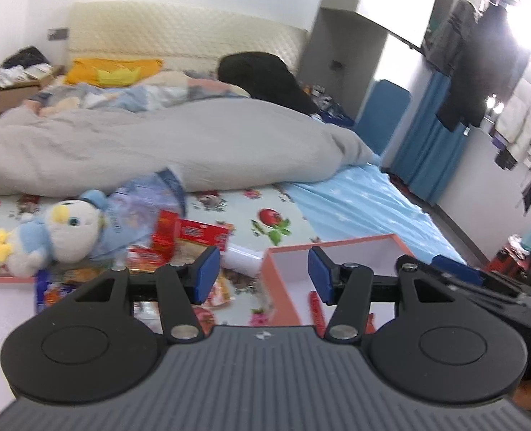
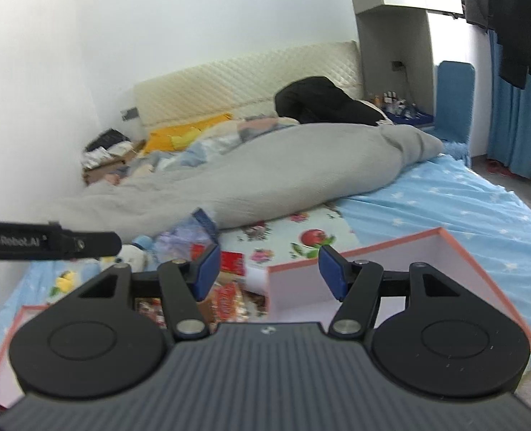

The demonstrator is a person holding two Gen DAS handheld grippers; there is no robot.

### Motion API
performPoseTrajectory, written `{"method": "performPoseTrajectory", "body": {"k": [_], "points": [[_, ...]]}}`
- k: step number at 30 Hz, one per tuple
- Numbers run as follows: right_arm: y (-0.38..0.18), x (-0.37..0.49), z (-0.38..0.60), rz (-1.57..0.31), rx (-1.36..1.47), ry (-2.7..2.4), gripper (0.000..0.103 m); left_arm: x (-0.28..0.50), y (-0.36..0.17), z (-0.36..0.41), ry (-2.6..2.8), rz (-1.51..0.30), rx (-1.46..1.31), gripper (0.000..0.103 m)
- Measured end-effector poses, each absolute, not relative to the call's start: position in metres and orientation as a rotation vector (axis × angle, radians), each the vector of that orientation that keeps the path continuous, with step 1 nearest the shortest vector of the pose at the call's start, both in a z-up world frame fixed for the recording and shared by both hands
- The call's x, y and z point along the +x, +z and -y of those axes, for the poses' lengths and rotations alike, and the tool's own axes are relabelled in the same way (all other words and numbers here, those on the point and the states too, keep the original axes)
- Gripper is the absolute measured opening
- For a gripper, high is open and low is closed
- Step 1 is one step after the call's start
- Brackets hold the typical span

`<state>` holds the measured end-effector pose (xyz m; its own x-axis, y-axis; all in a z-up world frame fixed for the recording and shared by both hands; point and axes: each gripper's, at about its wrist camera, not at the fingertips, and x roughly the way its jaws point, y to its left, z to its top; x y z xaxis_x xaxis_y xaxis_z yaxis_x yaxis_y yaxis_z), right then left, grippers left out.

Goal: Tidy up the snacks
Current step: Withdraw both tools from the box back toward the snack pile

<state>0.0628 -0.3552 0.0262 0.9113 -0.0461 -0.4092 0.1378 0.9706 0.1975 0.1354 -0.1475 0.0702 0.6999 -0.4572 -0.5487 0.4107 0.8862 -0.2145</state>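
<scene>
In the left wrist view the left gripper (image 1: 263, 274) stood open and empty above the snacks (image 1: 190, 240) heaped on the bed beside a pink-edged box (image 1: 287, 269). In the right wrist view the right gripper (image 2: 267, 273) was likewise open, holding nothing, over that box (image 2: 455, 251)

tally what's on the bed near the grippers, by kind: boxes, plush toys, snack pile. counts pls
Pink-edged open boxes: 2 (right box, left box)
Plush toys: 1 (plush duck)
Snack packets: a heap of several, blurred and overlapping, cannot count
Total countable: 3, plus the snack heap
</scene>
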Motion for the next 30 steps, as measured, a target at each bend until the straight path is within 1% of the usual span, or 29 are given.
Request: {"method": "performPoseTrajectory", "body": {"k": [6,9,15,21,26,30], "points": [[0.026,0.053,0.327,-0.397,0.214,-0.036,0.063,0.112,0.064,0.109,-0.419,-0.617,-0.069,0.06],[0.019,0.046,0.32,-0.397,0.257,-0.043,0.063,0.1,0.056,0.091,-0.376,-0.619,-0.08,0.06],[0.0,0.043,0.303,-0.455,0.262,-0.021,0.063,0.083,0.028,0.059,-0.333,-0.662,-0.107,0.06],[-0.019,0.037,0.276,-0.496,0.21,0.0,0.063,0.078,0.008,0.035,-0.313,-0.693,-0.145,0.06],[-0.028,0.03,0.258,-0.49,0.204,0.021,0.063,0.076,-0.002,0.022,-0.293,-0.673,-0.127,0.06],[-0.033,0.023,0.251,-0.499,0.216,0.037,0.063,0.071,-0.012,0.013,-0.274,-0.671,-0.172,0.06]]}}
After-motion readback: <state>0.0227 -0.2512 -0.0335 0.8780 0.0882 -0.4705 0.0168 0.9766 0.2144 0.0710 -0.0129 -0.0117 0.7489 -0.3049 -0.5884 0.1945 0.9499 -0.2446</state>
